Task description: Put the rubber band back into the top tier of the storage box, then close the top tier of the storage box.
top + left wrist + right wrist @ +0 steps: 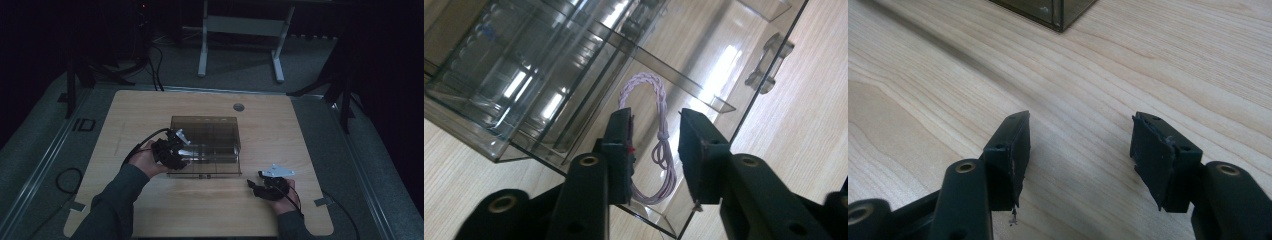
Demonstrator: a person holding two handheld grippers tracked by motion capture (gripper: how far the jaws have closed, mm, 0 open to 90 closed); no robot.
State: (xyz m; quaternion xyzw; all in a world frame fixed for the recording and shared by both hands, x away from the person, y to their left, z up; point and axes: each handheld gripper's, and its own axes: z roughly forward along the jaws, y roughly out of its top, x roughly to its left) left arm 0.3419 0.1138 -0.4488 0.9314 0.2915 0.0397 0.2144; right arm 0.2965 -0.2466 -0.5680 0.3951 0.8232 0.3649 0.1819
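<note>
**Left gripper poised over a braided cord in the clear organiser; right gripper idle**

Left to right across the high view: you held the left gripper (176,148) over the left end of the clear compartment box (220,131), which sat near the middle of the wooden table (150,110). In the left gripper view its jaws stood apart, one on each side of the braided cord (659,145), with nothing pinched between them; whether they touched the cord could not be told. The cord, a pale pink-and-white loop knotted near its middle, lay on the floor of one compartment beside a divider wall (684,82). You likely placed the jaws astride it so that closing would catch both strands at once, near the knot.

The cord's long axis ran straight away from the camera, along the jaws' reach, with its rounded loop end pointing toward the far divider and its other end lying nearest the jaw roots. This alignment meant the jaws would close across the narrow width of the loop, not along it.

Further right, you rested the right gripper (270,186) low over bare table, well apart from the box. Its jaws were spread wide and empty, probably parked clear of the work.
</note>
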